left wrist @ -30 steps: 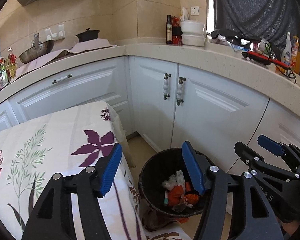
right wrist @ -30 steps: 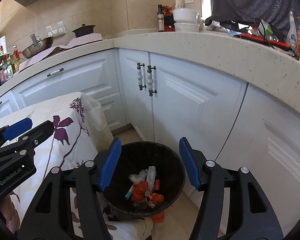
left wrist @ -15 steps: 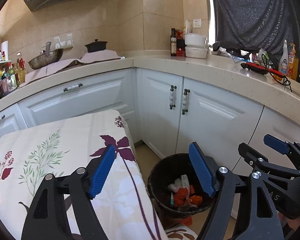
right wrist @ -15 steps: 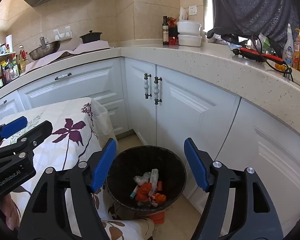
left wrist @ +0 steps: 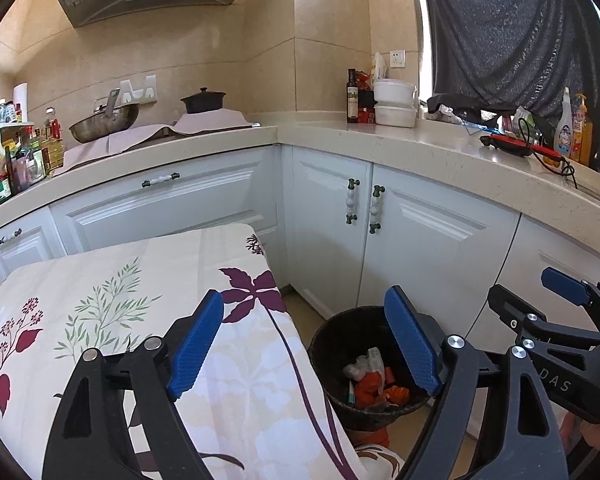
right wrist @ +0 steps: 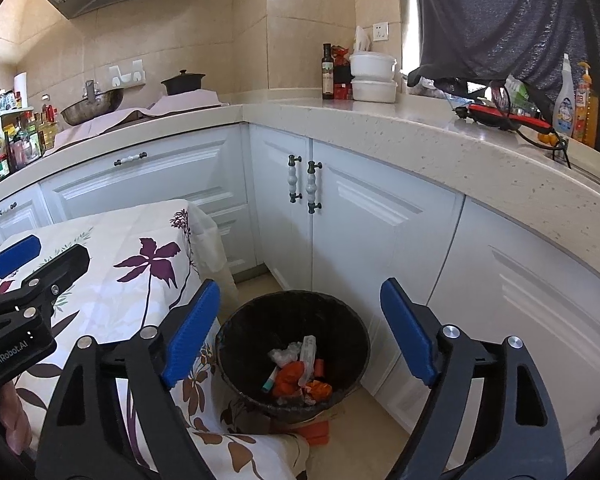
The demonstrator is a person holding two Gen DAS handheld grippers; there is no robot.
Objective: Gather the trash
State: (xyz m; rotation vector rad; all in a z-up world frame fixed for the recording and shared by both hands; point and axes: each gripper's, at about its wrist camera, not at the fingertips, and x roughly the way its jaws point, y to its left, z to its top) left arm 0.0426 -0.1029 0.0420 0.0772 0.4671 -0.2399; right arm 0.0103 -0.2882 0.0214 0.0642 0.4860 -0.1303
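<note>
1. The trash point(right wrist: 298, 376) is lying inside the black bin point(right wrist: 352, 322) on the floor, beside the floral-clothed table point(left wrist: 112, 292).
2. The right gripper point(right wrist: 300, 330) and the left gripper point(left wrist: 304, 344) are hovering released, grasping nothing.
3. Drop-off is seemingly finishing; next comes seeking further litter.

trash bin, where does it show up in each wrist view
Left wrist: the bin sits lower right of centre, partly hidden behind the left gripper's right finger, beside the table.
Right wrist: the bin sits bottom centre, between the open fingers of the right gripper.
Shared landmark: the pair of cabinet handles above the bin.
</note>
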